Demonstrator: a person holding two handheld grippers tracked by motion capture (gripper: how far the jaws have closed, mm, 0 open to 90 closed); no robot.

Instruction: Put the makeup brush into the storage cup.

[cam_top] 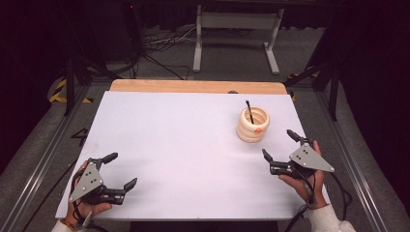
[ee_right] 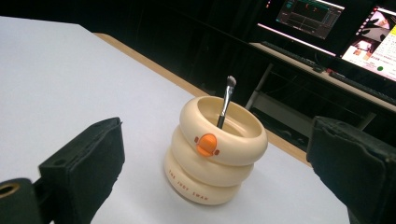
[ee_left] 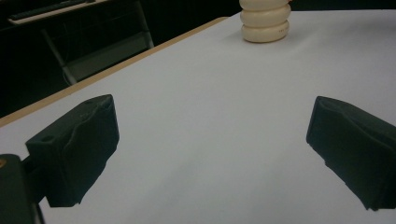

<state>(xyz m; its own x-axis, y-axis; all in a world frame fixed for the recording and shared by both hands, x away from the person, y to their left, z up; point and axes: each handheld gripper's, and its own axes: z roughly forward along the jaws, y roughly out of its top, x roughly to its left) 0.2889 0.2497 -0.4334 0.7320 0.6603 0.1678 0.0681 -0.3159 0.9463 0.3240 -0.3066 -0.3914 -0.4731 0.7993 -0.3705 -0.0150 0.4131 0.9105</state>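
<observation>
A cream ringed holder [cam_top: 253, 124] with an orange badge stands on the right half of the white table top [cam_top: 183, 145]. A slim black brush [cam_top: 249, 111] leans inside it, bristles up. My right gripper [cam_top: 279, 143] rests open near the right edge, a short way in front of the holder [ee_right: 216, 149], nothing between its jaws. The brush [ee_right: 225, 101] rises from the holder's mouth in the right gripper view. My left gripper [cam_top: 121, 170] sits open at the front left corner, jaws empty. In the left gripper view the holder [ee_left: 265, 21] is far off at the top.
A wooden strip [cam_top: 193, 86] runs along the table's far edge. Beyond it stand a white metal frame [cam_top: 235, 34] and cables on the floor. Monitors [ee_right: 327, 23] glow behind the table in the right gripper view.
</observation>
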